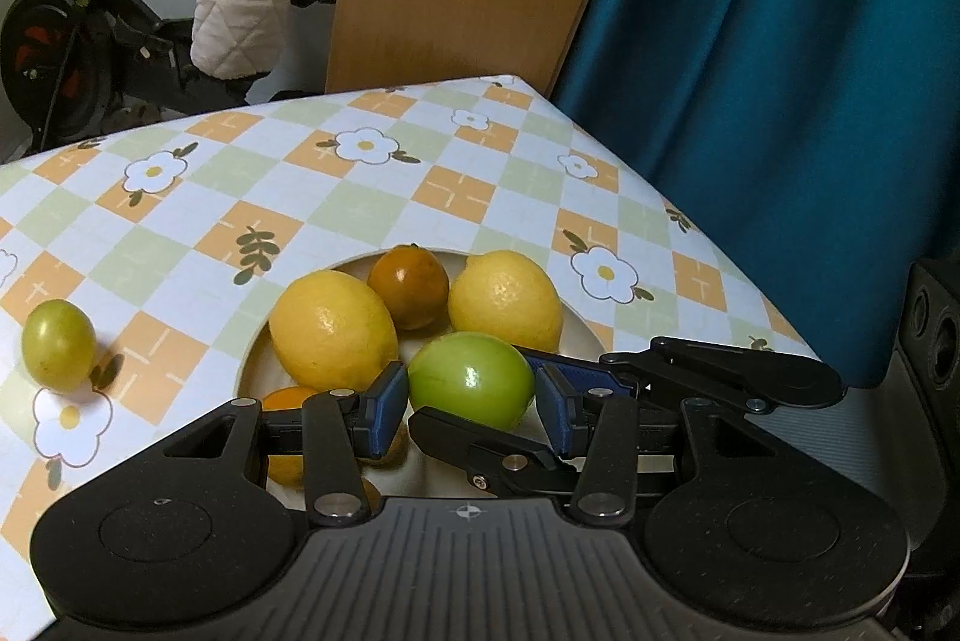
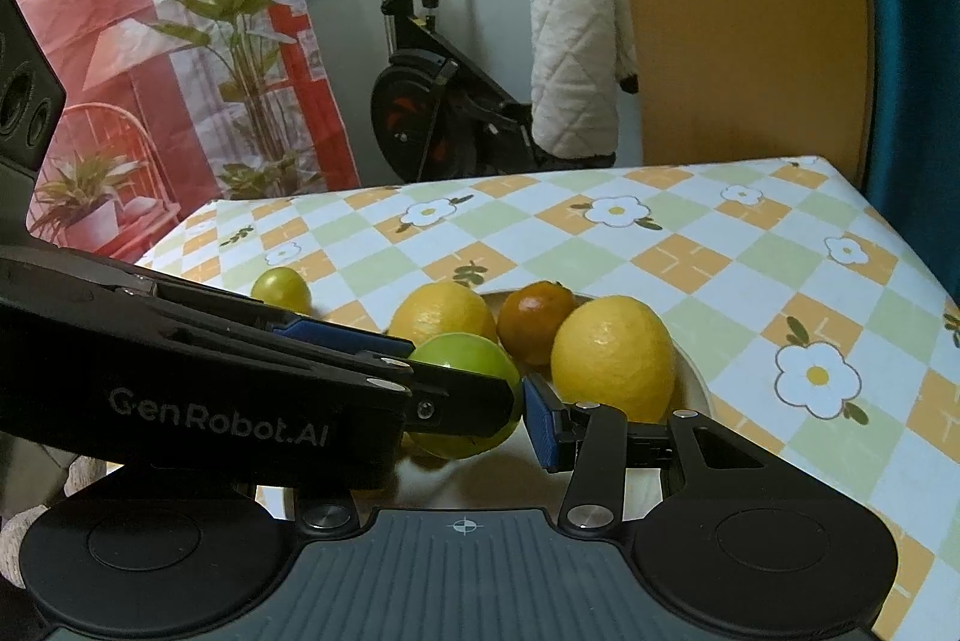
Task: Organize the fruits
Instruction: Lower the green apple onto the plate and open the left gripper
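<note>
Two hand-held grippers [image 1: 471, 395] [image 2: 465, 428] seemingly clasp one green fruit [image 1: 468, 377] over checkered tablecloth [image 1: 360, 197], exercise bike [image 2: 432, 101] beyond.

Glossy green fruit [image 1: 471, 380], dimpled lemons [image 1: 333, 329] — matt plastic claw [image 1: 471, 401], smooth tablecloth [image 1: 360, 197]

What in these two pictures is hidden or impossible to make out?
- Left wrist view: an orange fruit is mostly hidden behind the left gripper.
- Right wrist view: the green fruit is half covered by the left gripper's black body, so the right gripper's left finger is unseen.
- Both views: the plate's near rim is hidden by the grippers.
</note>
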A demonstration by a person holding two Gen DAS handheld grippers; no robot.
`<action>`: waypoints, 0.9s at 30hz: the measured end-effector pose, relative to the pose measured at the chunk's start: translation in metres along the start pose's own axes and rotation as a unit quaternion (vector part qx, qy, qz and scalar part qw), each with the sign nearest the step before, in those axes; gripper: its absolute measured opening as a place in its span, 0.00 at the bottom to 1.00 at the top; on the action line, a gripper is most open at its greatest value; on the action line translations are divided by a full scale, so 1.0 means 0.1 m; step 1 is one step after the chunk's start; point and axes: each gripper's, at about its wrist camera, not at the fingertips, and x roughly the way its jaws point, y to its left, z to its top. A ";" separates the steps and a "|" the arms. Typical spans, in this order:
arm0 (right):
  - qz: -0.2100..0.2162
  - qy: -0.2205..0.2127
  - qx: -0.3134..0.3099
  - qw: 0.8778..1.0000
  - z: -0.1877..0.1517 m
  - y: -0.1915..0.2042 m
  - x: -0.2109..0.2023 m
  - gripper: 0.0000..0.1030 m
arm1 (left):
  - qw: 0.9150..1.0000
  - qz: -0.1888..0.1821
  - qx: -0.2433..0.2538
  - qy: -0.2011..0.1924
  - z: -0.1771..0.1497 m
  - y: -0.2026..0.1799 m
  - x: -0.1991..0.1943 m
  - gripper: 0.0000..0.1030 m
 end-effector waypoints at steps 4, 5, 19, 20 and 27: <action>0.001 0.006 0.008 1.000 -0.04 -0.05 0.05 0.41 | 1.000 0.002 -0.001 0.008 -0.01 0.01 0.06 0.48; 0.001 0.008 0.009 1.000 -0.05 -0.06 0.07 0.41 | 1.000 0.003 -0.002 0.010 -0.02 0.01 0.08 0.48; -0.002 0.020 0.021 1.000 -0.11 -0.15 0.21 0.41 | 1.000 0.012 -0.001 0.024 -0.01 0.01 0.23 0.48; -0.002 0.021 0.021 1.000 -0.11 -0.15 0.21 0.41 | 1.000 0.013 -0.002 0.024 -0.01 0.01 0.23 0.48; -0.004 0.022 0.017 1.000 -0.10 -0.15 0.23 0.41 | 1.000 0.015 0.000 0.023 -0.01 0.00 0.24 0.47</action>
